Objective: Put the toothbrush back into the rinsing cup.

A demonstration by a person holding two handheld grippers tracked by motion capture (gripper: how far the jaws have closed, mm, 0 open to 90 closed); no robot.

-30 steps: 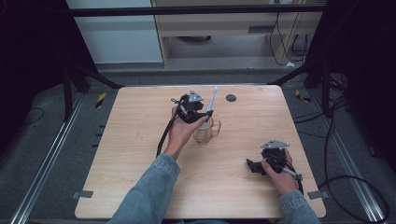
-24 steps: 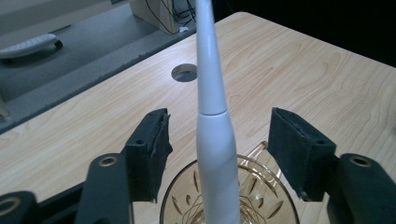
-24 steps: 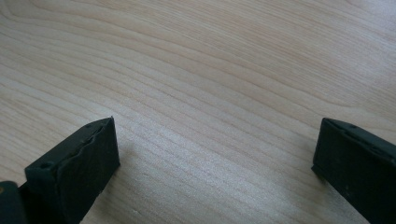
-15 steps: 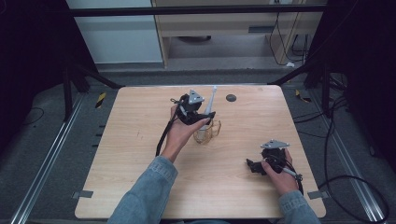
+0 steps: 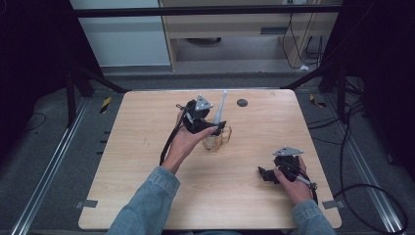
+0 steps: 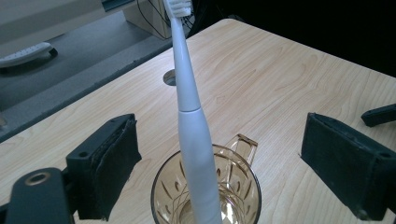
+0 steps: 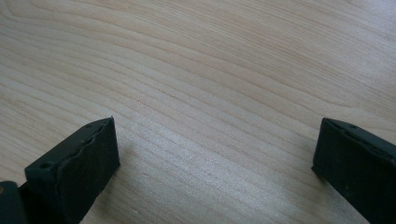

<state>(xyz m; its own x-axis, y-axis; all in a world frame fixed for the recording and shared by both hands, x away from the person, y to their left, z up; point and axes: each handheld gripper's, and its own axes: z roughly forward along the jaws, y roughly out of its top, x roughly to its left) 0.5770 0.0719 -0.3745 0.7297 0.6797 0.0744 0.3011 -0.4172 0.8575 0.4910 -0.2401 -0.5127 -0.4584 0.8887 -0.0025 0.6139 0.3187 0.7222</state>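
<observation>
White plastic forms the one toothbrush (image 6: pixel 191 116), seen in the left gripper view as a slim neck above a thicker, smooth handle, with a seam between the two and white bristles at the very top edge. It is stood head-up in the one amber glass cup (image 6: pixel 205 196), its lower end inside the cup and its body leaned against the rim. The cup is transparent, cut with a leaf-like pattern, and fitted with a small angular handle on the far side. In the high view the cup (image 5: pixel 216 141) is found near the middle of the wooden desk (image 5: pixel 147 196), with the toothbrush (image 5: pixel 220 108) slanted up and away from it.

Two tongs are counted. The left tongs (image 5: pixel 219 128) are held just over the cup; their jaws have just been opening and are now spread wide, with the toothbrush between them but untouched by either pad. The right tongs (image 5: pixel 263 174) are rested low on the desk, well apart from the cup, and their jaws are spread over bare wood. A single dark round hole (image 5: pixel 242 103) is seen in the desk near its far edge.
</observation>
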